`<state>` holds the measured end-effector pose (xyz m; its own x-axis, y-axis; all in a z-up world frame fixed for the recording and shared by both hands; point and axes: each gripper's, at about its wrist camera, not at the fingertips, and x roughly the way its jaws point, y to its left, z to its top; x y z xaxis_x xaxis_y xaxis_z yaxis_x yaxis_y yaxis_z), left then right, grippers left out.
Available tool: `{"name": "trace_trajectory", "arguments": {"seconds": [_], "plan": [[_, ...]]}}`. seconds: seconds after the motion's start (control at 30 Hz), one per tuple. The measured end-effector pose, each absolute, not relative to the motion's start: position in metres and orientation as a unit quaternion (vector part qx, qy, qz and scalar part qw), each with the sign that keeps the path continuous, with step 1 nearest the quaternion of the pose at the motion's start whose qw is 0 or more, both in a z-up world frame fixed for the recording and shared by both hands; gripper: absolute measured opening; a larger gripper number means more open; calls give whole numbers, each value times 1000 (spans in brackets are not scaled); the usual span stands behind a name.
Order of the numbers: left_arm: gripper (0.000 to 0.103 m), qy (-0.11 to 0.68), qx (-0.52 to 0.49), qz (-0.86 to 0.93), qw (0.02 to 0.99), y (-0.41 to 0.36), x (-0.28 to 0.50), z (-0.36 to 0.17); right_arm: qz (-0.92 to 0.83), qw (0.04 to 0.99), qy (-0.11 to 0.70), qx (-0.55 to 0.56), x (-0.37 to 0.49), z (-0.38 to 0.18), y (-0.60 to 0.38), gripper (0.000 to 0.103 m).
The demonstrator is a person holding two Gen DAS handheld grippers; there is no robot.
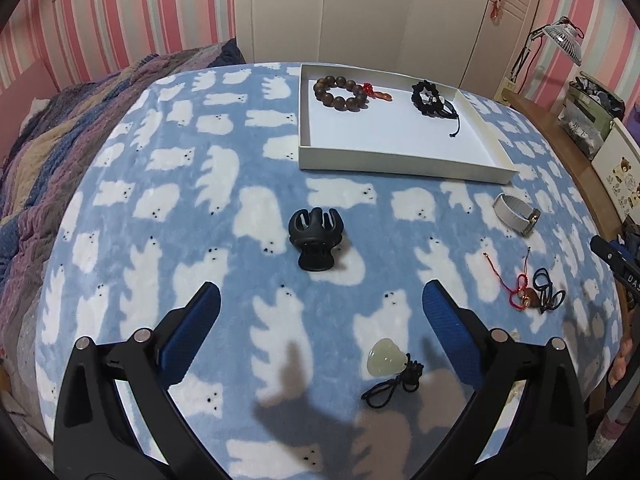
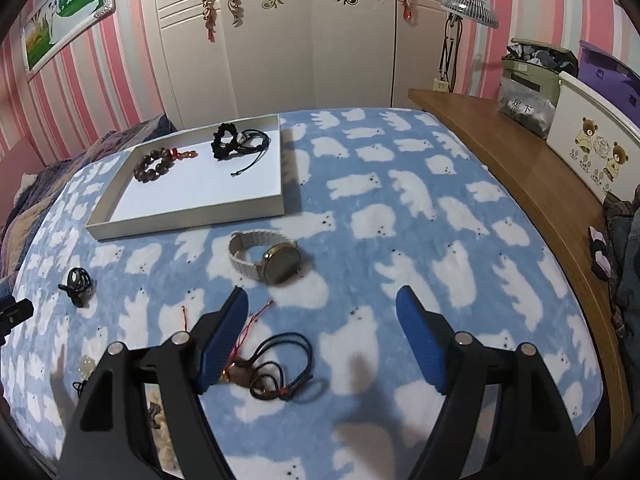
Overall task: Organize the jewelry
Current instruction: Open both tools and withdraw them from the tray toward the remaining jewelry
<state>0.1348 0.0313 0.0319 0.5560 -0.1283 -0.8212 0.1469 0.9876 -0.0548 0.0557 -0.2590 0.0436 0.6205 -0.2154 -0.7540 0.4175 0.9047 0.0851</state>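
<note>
Both grippers, left (image 1: 320, 312) and right (image 2: 322, 312), spread wide, holding nothing. Watch (image 2: 266, 258) on bed blanket (image 2: 400, 240), near tray (image 2: 192, 216); dial faces right, band extends leftward. Bag label (image 2: 522, 114) illegible.

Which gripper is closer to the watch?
Right. The right gripper hovers open just short of the watch, which lies ahead and slightly left of its jaws. The left gripper is farther; from there the watch sits far off to its right.
</note>
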Motion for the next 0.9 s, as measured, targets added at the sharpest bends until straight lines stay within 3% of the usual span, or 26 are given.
{"name": "trace_trajectory", "arguments": {"seconds": [0.9], "plan": [[100, 478, 16, -79, 875, 28, 99, 4, -194, 879, 416, 129, 15, 14, -241, 77]]}}
